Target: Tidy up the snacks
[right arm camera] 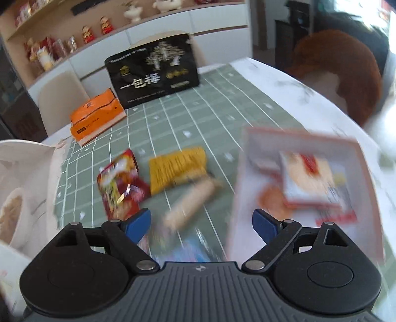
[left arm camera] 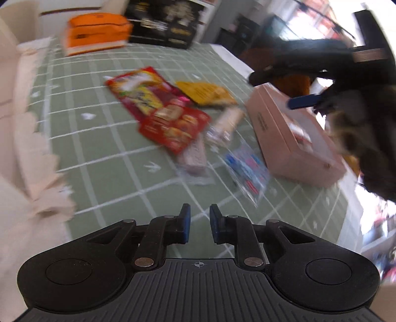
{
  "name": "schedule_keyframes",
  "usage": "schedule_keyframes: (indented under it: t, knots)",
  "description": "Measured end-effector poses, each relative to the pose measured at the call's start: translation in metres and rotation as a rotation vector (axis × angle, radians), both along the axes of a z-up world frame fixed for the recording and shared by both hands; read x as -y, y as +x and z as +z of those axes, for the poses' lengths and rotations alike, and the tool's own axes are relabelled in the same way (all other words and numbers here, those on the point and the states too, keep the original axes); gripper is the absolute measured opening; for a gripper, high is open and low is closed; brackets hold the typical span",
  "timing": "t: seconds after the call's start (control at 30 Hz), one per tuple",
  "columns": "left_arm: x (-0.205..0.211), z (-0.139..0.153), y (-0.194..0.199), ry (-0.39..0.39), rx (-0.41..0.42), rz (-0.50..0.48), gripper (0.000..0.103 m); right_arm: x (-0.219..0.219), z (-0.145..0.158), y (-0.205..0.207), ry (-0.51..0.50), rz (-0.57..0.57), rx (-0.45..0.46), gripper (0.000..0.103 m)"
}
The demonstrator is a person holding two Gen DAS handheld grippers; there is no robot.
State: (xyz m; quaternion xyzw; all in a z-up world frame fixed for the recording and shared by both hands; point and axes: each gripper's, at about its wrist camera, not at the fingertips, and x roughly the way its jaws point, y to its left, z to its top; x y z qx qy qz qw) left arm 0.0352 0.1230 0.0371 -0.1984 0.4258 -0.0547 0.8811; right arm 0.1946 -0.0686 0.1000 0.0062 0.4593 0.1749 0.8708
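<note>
While hovering over scattered snacks [left arm camera: 173, 116]: left gripper [left arm camera: 200, 224] narrowly parted, right gripper [right arm camera: 201, 224] spread wide, both empty, beside pink box [right arm camera: 304, 188].

Brightness: daylit, evenly bright in both views.
Light source: blown-out windows at the upper right [left arm camera: 319, 17], white and without detail.
Glare: the pale counter edge [right arm camera: 292, 94] washes out near the window.
Shadows: soft and faint under the snack packets [left arm camera: 158, 109].
Blur: heavy motion smear on the pink box [right arm camera: 307, 188] and packets in the right wrist view; the left wrist view is smeared throughout.
Sharp parts: the left tongs [left arm camera: 200, 224] and right tongs [right arm camera: 201, 226] stay crisp.
Distortion: fisheye bends the cloth's grid lines [left arm camera: 94, 158]; corners go dark.
</note>
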Motion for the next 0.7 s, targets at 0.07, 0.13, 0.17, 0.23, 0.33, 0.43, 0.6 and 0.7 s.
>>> schedule_keyframes:
  t: [0.07,0.13,0.17,0.23,0.33,0.43,0.6,0.7]
  knots:
    - [-0.014,0.004,0.000,-0.030,-0.015,0.058,0.021,-0.030,-0.005,0.032,-0.034,0.035,-0.017,0.090]
    - [-0.026,0.006,0.000,-0.065,-0.014,0.106,0.021,-0.053,-0.014,0.061,-0.062,0.043,-0.040,0.090]
    - [-0.030,0.006,-0.001,-0.080,-0.003,0.125,0.021,-0.066,-0.020,0.076,-0.079,0.035,-0.039,0.090]
    - [-0.035,0.005,-0.002,-0.096,0.015,0.147,0.021,-0.084,-0.035,0.098,-0.129,0.025,-0.032,0.090]
    - [-0.041,0.000,0.002,-0.120,0.006,0.158,0.021,-0.106,-0.063,0.123,-0.237,0.050,-0.049,0.090]
    - [-0.046,-0.006,0.004,-0.135,-0.007,0.162,0.021,-0.110,-0.077,0.127,-0.231,0.098,-0.090,0.088]
    - [-0.046,-0.010,0.008,-0.143,-0.008,0.163,0.021,-0.079,-0.078,0.093,-0.089,0.112,-0.194,0.079]
    - [-0.045,-0.007,0.006,-0.139,-0.004,0.164,0.021,-0.065,-0.076,0.060,-0.060,0.133,-0.212,0.077]
